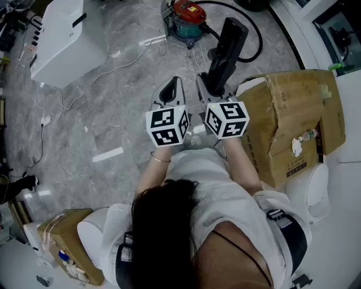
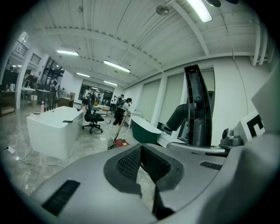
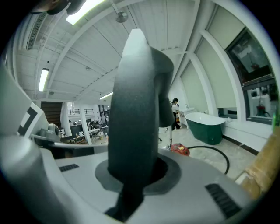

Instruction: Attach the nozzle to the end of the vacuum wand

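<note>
A black vacuum nozzle (image 1: 227, 49) sticks up and away from my right gripper (image 1: 210, 86), which is shut on its lower end. In the right gripper view the nozzle (image 3: 135, 105) fills the middle and rises from between the jaws of that gripper (image 3: 131, 183). My left gripper (image 1: 169, 93) hangs beside it on the left, shut with nothing between its pads (image 2: 141, 170); the nozzle (image 2: 199, 109) stands to its right. A red canister vacuum (image 1: 189, 16) with a black hose (image 1: 256, 39) sits on the floor ahead, a silver tube (image 1: 153, 40) beside it.
A battered cardboard box (image 1: 293, 118) stands close on the right. A white tub-like unit (image 1: 67, 39) is at the far left, with thin white cables (image 1: 84, 90) across the marble floor. A green bathtub (image 3: 205, 127) and people stand far off.
</note>
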Action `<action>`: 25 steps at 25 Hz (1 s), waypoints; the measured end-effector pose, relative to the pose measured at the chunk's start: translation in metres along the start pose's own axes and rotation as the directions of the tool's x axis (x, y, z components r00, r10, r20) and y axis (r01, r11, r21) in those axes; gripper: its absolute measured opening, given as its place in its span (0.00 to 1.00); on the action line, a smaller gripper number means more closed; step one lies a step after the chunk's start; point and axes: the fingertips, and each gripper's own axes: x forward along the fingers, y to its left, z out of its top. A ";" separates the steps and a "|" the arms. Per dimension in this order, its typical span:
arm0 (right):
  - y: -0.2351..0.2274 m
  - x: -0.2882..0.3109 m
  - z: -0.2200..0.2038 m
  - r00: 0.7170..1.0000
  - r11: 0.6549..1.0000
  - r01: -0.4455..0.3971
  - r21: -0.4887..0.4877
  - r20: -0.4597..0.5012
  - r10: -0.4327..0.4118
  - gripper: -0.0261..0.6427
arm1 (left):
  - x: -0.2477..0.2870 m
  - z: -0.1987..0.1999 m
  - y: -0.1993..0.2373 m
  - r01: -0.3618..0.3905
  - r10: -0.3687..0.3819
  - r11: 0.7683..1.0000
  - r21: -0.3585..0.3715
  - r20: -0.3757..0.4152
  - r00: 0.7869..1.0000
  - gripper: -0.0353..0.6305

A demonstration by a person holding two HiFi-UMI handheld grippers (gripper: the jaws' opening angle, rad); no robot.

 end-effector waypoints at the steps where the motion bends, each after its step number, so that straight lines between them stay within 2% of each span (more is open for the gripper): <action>1: -0.001 0.000 0.000 1.000 1.000 0.003 -0.004 -0.001 -0.003 0.12 | 0.001 0.000 0.000 -0.002 0.002 1.000 0.003 0.000 1.000 0.06; 7: -0.012 -0.006 -0.001 1.000 1.000 0.011 -0.001 -0.006 -0.011 0.13 | 0.003 -0.002 -0.010 -0.007 0.007 1.000 0.018 0.000 1.000 0.06; 14: -0.022 -0.010 -0.011 0.998 0.999 -0.036 0.020 -0.057 0.037 0.13 | 0.013 -0.010 -0.028 0.000 0.000 1.000 0.018 -0.016 1.000 0.06; 25: -0.036 -0.016 -0.012 0.995 0.997 -0.071 0.015 -0.063 0.072 0.13 | 0.023 -0.021 -0.036 -0.040 0.040 0.999 -0.015 -0.034 0.999 0.06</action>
